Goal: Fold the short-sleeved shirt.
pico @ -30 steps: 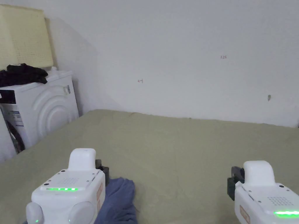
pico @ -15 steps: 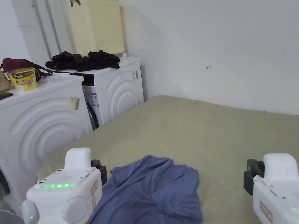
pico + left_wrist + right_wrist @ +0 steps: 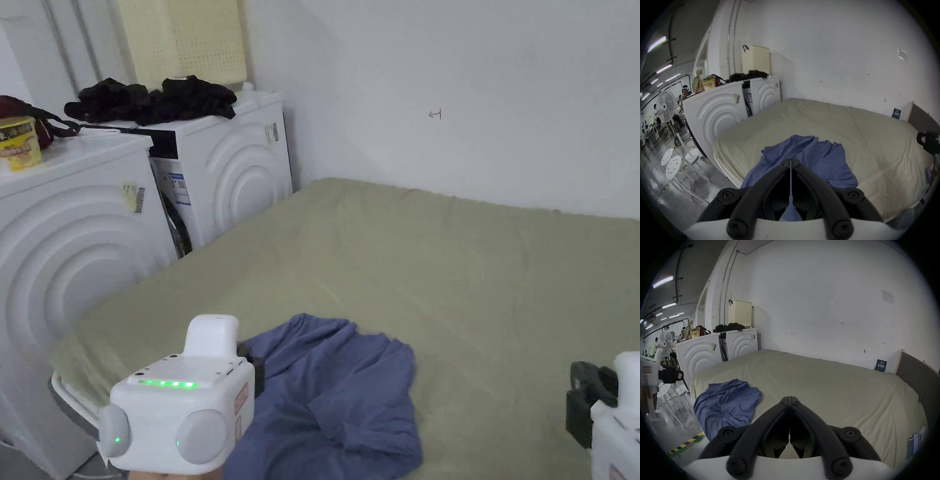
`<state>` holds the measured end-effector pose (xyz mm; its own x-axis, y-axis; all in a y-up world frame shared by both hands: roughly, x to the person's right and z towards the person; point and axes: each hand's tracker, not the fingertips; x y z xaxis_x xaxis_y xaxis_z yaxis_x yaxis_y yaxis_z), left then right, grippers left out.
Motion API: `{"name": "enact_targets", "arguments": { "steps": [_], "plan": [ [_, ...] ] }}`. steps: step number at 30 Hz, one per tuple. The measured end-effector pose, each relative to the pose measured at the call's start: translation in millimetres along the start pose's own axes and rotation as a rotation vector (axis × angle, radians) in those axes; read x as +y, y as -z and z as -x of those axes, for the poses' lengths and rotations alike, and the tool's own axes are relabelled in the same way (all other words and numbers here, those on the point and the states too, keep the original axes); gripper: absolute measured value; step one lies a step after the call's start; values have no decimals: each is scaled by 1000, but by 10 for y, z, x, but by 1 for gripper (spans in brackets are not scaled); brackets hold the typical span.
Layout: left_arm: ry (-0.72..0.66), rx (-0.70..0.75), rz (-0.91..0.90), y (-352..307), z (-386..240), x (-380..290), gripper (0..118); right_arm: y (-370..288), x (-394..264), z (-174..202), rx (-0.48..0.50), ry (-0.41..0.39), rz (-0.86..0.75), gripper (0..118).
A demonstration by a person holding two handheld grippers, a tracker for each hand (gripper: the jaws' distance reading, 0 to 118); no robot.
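A blue short-sleeved shirt lies crumpled on the olive-green bed sheet, near the bed's front left corner. My left gripper hovers just above the shirt's left edge, and its jaws are shut with nothing in them. In the left gripper view, the left gripper points over the shirt. My right gripper is at the lower right, well apart from the shirt. In the right gripper view, the right gripper is shut and empty above bare sheet, with the shirt to its left.
Two white washing machines stand against the bed's left side, with black clothes and a cream basket on top. A dark headboard closes the right end. White stools and a fan stand on the floor to the left.
The head camera has swung left and down, bringing the washing machines and the whole shirt into view. The left gripper has edged closer to the shirt's left edge. The shirt lies as before.
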<state>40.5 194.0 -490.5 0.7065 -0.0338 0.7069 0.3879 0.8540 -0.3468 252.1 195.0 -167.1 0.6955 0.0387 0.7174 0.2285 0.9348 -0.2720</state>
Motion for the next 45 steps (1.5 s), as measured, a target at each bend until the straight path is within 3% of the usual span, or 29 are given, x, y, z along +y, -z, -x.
{"name": "enact_targets", "arguments": {
  "steps": [8, 9, 11, 12, 13, 14, 20, 22, 25, 28, 30, 33, 37, 45],
  "plan": [
    [21, -72, 226, 919, -204, -191, 0, 162, -323, -39, -2, 22, 93, 0],
    [15, -75, 254, 1031, -226, -228, 9, 192, -372, -49, 5, 31, 112, 0],
    [6, -80, 300, 1182, -236, -283, 71, 233, -451, -56, 16, 45, 145, 0],
    [17, -112, 359, 1296, -250, -306, 87, 258, -494, -63, 21, 49, 158, 0],
    [1, -116, 430, 1390, -261, -358, 87, 279, -530, -68, 25, 53, 169, 0],
    [-17, -105, 388, 1382, -236, -355, 118, 300, -570, -71, 28, 55, 178, 0],
    [51, -114, 533, 1718, -506, -561, 115, 373, -747, -99, 32, 84, 234, 0],
    [104, -45, 602, 1914, -559, -681, 113, 385, -798, -111, 38, 97, 255, 0],
    [51, -75, 576, 1907, -507, -666, 112, 336, -856, -113, 35, 95, 270, 0],
    [23, -98, 540, 1751, -448, -569, 77, 257, -876, -137, 36, 97, 272, 0],
    [15, -65, 484, 1687, -394, -516, 0, 205, -868, -156, 37, 99, 274, 0],
    [-69, -115, 513, 1688, -279, -523, 0, 57, -862, -201, 25, 102, 265, 0],
    [-5, -116, 464, 1580, -331, -423, 0, -147, -864, -296, -9, 103, 260, 0],
    [-26, -227, 397, 1492, -891, -136, 0, -614, -900, -604, -101, 175, 233, 0]
  ]
}}
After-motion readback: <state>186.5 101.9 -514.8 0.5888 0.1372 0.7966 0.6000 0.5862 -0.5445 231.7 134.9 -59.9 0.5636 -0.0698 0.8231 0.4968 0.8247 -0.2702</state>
